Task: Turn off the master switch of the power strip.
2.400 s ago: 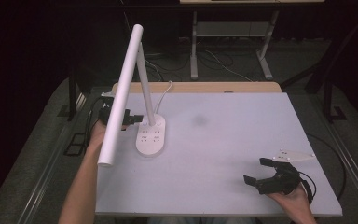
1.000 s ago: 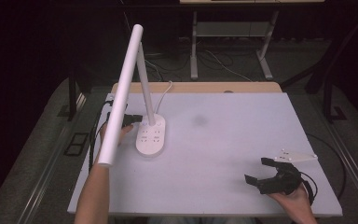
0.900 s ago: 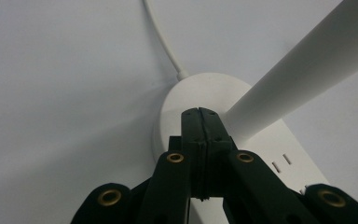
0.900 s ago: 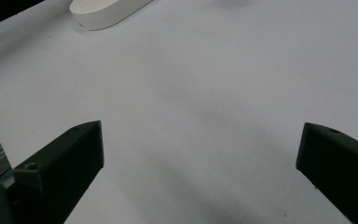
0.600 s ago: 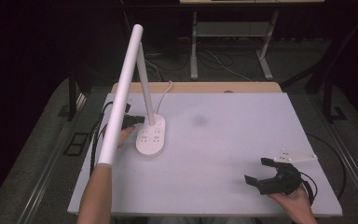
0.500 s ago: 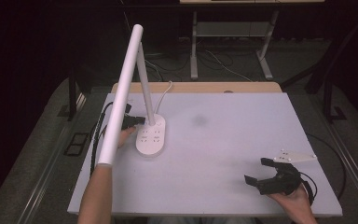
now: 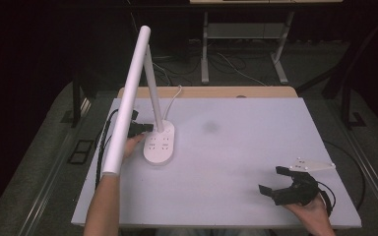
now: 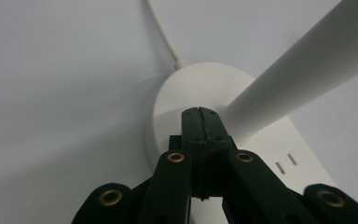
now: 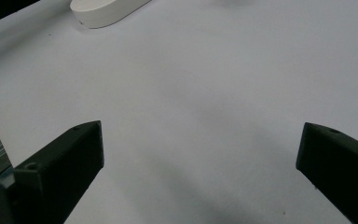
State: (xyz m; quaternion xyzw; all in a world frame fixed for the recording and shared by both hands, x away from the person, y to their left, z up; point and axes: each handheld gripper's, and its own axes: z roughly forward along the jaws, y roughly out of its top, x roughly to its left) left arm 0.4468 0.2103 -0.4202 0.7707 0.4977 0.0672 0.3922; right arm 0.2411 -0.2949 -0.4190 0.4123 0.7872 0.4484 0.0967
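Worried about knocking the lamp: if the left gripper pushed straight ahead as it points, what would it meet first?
Probably the lamp's white stem where it joins the base; the shut left gripper already sits right against it.

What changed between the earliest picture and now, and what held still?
The left gripper moved in from the table's left edge toward the desk lamp; its shut jaws now sit at the lamp's base by the stem, holding nothing. The lamp stayed put, and the right gripper kept resting open near the table's front right.

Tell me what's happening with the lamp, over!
Left tool shut, tips at the lamp base by the post. Right tool open, holding nothing, far side of the table. Nothing in the way.
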